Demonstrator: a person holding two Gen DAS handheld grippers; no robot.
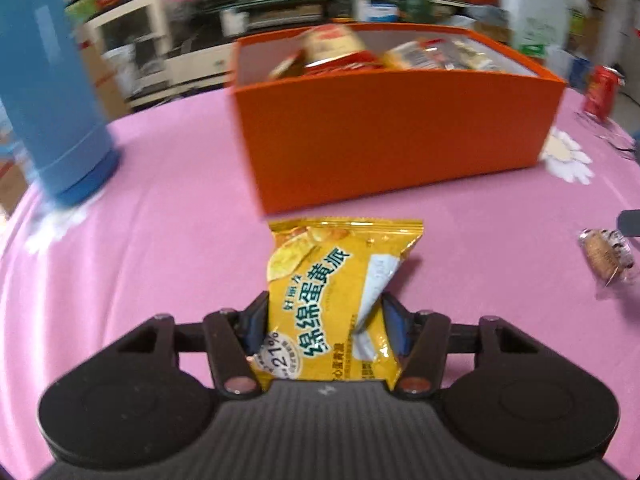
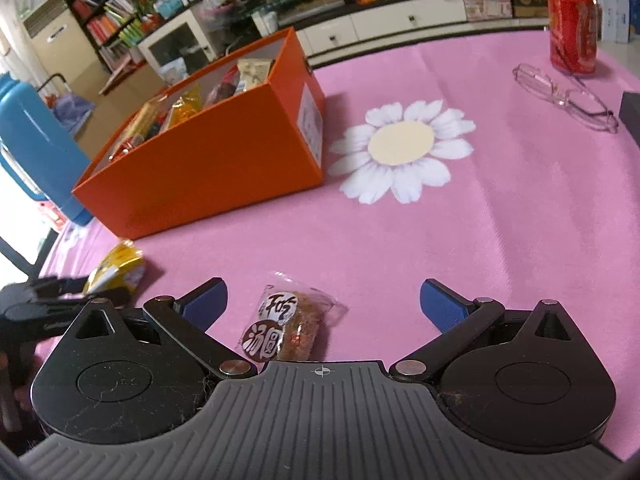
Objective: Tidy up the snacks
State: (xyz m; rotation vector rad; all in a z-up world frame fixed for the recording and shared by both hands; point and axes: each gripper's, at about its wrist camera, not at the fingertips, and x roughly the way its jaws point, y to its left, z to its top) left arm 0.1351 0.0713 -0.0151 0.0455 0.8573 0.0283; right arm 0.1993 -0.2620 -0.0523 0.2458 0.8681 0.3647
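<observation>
A yellow snack packet [image 1: 340, 272] lies low over the pink tablecloth [image 1: 160, 240], with my left gripper [image 1: 325, 300] shut on its near end; the pads pinch and crease its sides. Just beyond it stands the orange box [image 1: 392, 132], holding several snack packs. In the right wrist view my right gripper [image 2: 324, 304] is open, and its blue pads [image 2: 208, 300] stand wide on either side of a clear-wrapped brown cake [image 2: 288, 328] lying on the cloth, without touching it. The yellow packet [image 2: 116, 270] and the orange box [image 2: 208, 164] are off to the left there.
A tall blue flask [image 1: 52, 92] stands left of the box. On the far right of the table are a red can [image 2: 572, 24], a pair of glasses [image 2: 568, 96] and a dark object [image 2: 632, 112] at the edge. Shelves and cabinets stand beyond the table.
</observation>
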